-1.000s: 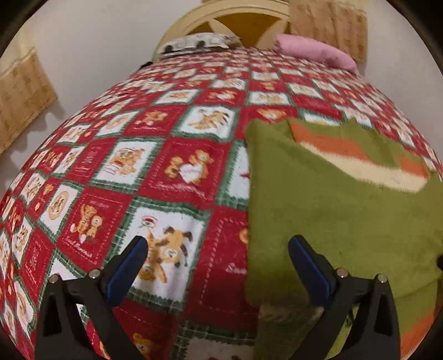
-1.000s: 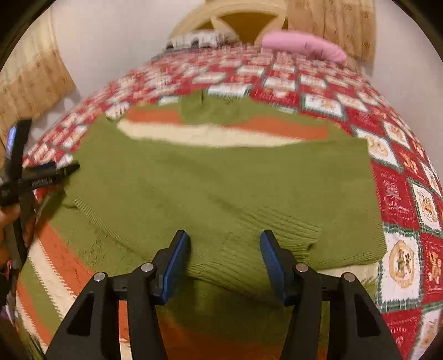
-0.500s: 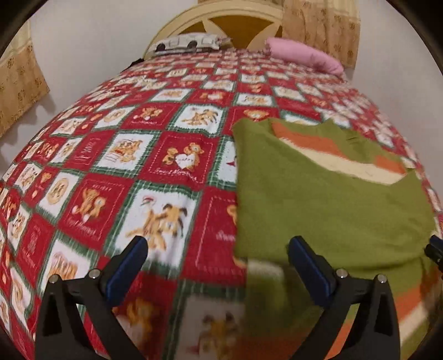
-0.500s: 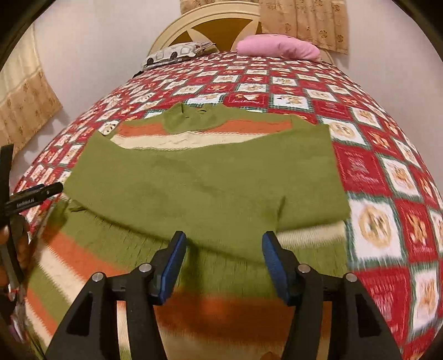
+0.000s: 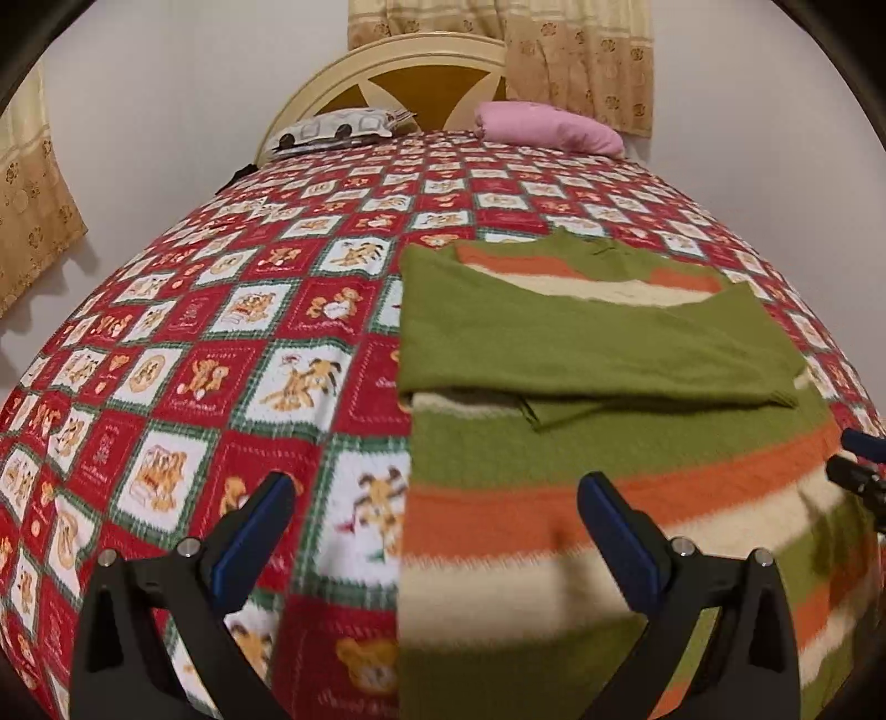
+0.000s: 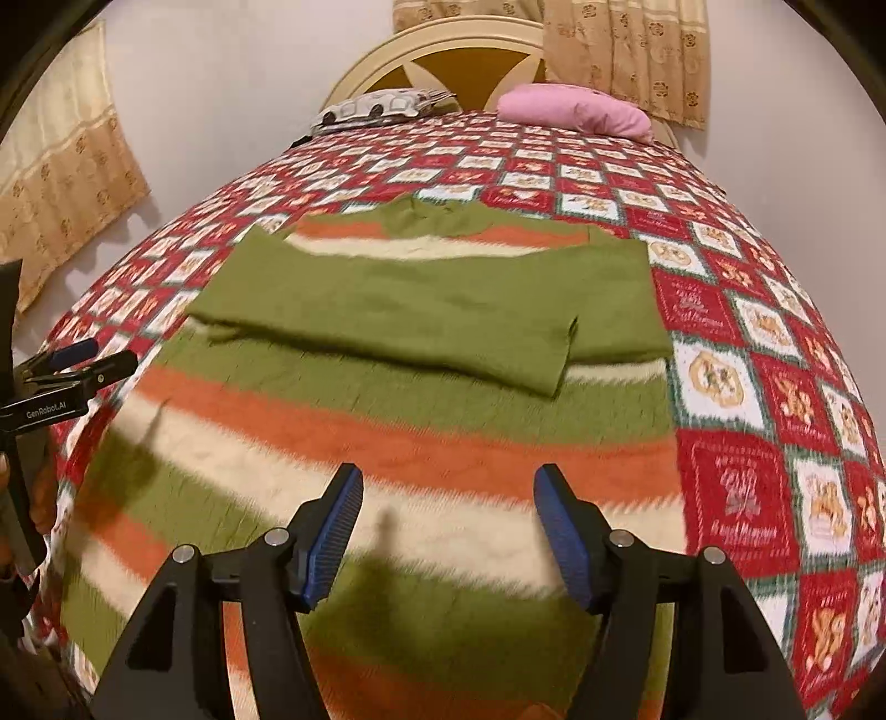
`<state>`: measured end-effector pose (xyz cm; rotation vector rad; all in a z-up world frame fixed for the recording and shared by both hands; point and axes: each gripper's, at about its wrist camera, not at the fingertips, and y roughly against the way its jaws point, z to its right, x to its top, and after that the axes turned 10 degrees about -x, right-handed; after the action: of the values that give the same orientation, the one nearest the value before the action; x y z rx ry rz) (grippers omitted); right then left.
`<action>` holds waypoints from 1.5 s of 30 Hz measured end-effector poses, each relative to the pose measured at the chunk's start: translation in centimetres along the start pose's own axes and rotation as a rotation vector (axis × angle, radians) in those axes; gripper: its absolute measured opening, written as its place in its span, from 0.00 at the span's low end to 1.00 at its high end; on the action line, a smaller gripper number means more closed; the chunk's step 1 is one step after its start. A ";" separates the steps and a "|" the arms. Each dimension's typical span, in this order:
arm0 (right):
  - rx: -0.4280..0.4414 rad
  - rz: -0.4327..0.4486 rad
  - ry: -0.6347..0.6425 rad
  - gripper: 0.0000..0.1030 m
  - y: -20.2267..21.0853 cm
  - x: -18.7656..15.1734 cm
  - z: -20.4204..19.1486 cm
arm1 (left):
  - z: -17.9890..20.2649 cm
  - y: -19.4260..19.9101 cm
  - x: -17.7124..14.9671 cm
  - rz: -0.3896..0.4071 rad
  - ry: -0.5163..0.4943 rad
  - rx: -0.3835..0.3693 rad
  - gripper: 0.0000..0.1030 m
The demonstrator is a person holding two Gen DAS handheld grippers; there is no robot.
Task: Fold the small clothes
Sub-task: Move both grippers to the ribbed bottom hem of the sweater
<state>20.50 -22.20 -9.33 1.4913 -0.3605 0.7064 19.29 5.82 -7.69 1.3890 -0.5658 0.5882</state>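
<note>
Right wrist view: shows the striped sweater (image 6: 387,432) flat on the checked bedspread (image 6: 736,387), collar toward the headboard (image 6: 443,50), hem toward the camera. Has both green sleeves (image 6: 421,310) crossed over the chest, one on top of the other, so reads as sleeve step done. Takes in far more of the lower body now than a second ago: stripes and hem fill the foreground where only the sleeve area showed before. Means both tools have pulled back from the fold and up a little. Finds the right gripper (image 6: 448,498) with jaws that have just been opening, now fairly wide, nothing between them, above the pale and orange bands without touching. Finds the left gripper (image 5: 437,509) spread wide and empty too, straddling the sweater's side edge, one finger over knit and one over bedspread. Suggests release is complete and a reach for the hem comes next, probably to carry the bottom up over the sleeves. Calls for a matched hold at both hem corners, since thick knit may drag and disturb the crossed sleeves.
</note>
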 end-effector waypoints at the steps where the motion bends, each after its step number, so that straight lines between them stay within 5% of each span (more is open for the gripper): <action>1: 0.002 -0.003 0.002 0.63 0.2 -0.4 -0.1 | 0.2 0.2 -0.4 -0.003 -0.005 -0.004 1.00; 45: 0.005 -0.029 -0.013 0.63 6.4 -9.6 -2.2 | 2.6 6.2 -10.5 -0.082 -0.033 -0.084 1.00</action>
<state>8.79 -22.47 -10.55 1.5033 -0.3466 0.6759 7.27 3.24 -10.06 1.3384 -0.5510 0.4709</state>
